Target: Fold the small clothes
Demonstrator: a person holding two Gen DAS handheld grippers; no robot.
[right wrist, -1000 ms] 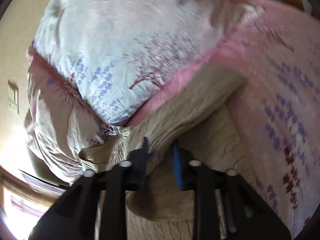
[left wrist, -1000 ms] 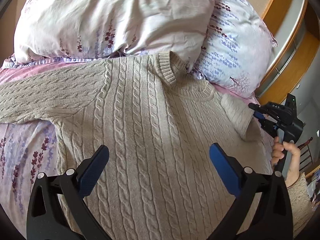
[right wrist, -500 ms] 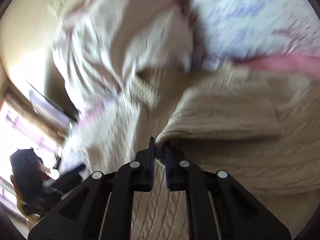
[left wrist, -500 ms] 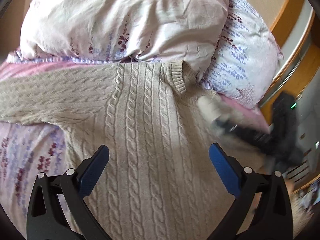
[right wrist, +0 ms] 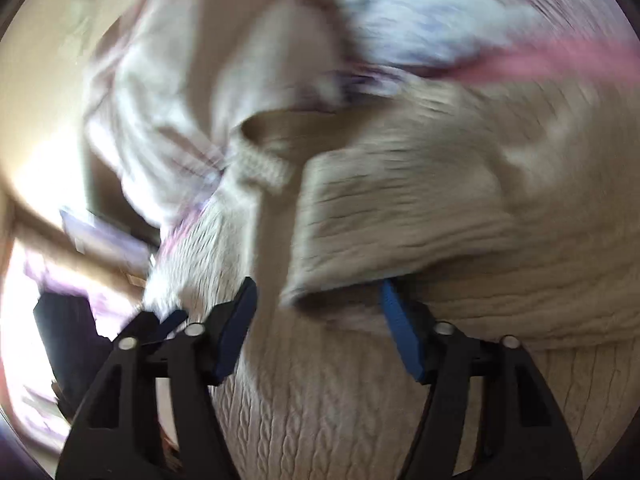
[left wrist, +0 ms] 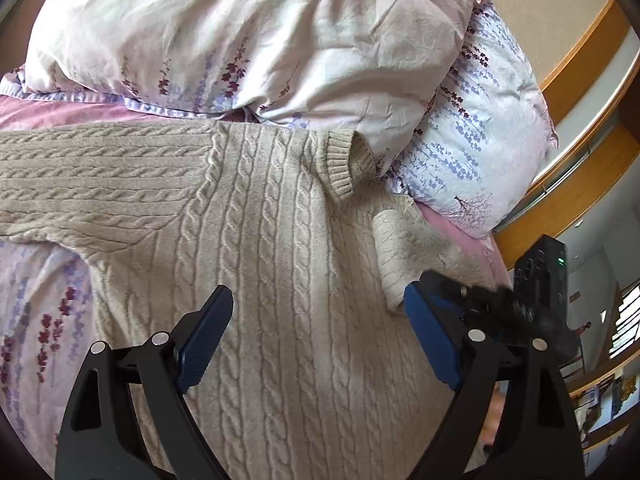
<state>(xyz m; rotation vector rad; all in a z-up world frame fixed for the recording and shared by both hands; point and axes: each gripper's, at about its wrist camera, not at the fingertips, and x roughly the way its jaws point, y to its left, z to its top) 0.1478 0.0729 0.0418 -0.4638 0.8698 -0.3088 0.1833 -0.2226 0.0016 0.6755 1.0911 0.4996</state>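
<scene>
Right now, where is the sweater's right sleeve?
In the left wrist view, the beige cable-knit sleeve lies folded across the sweater's body, at right below the lavender-print pillow.

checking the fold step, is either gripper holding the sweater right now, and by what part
Nothing is held. The right gripper is open, the folded sleeve lying loose at its tips. The left gripper is open above the sweater.

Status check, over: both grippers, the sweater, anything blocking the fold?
Left gripper open, hovering over sweater. Right gripper open, folded-in sleeve lying between its fingers. Pillows crowd the collar.
</scene>
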